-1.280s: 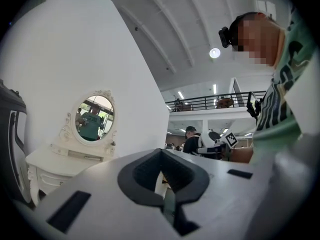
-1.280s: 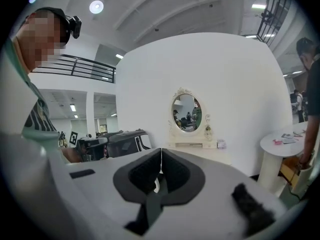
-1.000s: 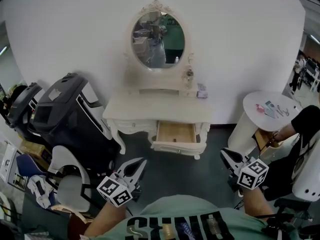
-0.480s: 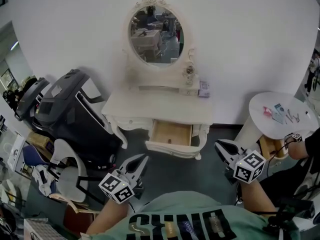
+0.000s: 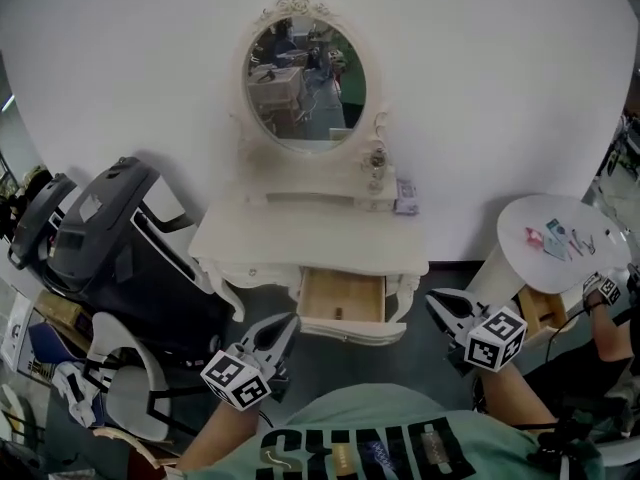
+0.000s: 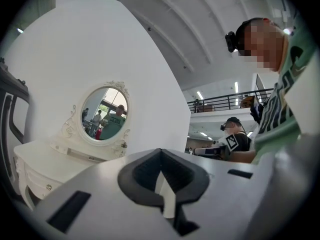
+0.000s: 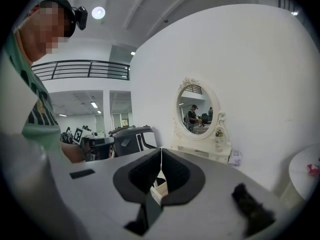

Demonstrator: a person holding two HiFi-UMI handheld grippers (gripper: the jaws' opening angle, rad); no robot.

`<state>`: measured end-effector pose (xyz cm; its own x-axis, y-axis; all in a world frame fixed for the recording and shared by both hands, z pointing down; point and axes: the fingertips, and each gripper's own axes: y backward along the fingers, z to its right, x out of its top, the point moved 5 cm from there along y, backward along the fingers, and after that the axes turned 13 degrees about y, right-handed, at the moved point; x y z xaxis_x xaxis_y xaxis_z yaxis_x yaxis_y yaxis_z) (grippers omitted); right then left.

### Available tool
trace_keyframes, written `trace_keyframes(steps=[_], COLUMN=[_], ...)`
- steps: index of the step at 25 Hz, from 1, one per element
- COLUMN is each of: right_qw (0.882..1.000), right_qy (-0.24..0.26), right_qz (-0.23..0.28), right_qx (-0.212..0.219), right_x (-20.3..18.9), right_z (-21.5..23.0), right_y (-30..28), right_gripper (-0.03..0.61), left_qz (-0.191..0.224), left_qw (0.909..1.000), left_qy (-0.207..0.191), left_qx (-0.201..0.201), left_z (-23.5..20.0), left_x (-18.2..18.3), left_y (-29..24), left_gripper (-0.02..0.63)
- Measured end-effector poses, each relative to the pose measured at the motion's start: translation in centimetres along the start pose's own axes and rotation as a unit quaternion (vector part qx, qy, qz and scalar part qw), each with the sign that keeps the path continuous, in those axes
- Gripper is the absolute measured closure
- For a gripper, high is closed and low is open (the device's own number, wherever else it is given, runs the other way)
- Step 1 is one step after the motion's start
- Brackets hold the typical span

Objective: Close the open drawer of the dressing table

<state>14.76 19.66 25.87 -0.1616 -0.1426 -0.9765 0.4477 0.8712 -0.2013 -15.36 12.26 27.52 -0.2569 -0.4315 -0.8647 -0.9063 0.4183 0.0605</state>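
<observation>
wooden drawer (image 5: pixel 342 298) stands open; left gripper (image 5: pixel 288 322) and right gripper (image 5: pixel 433 299) both closed, empty.

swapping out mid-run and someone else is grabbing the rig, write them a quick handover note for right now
Left claw: shut, empty, held in the air short of the dressing table.
Right claw: shut, empty, also short of the table, off to the right.
Drawer: centre one under the tabletop, pulled out, wood floor showing.
Done: nothing on the drawer yet; neither claw touches it.
Left: bring a claw to the drawer front and push it in until flush.
</observation>
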Motion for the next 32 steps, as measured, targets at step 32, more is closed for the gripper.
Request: trace_keyframes(steps=[32], right_qw=[0.978], right_qy=[0.054], right_qz=[-0.015], right_qx=[0.202], right_x=[-3.3], right_z=[17.9], right_y=[-21.2], right_gripper=[0.565], left_qz=[-0.003], left_qw=[0.9581], left_qy=[0.128], left_qx=[0.256], left_z=[-14.0], left_x=[-10.9], left_y=[-9.5], left_gripper=[0.604])
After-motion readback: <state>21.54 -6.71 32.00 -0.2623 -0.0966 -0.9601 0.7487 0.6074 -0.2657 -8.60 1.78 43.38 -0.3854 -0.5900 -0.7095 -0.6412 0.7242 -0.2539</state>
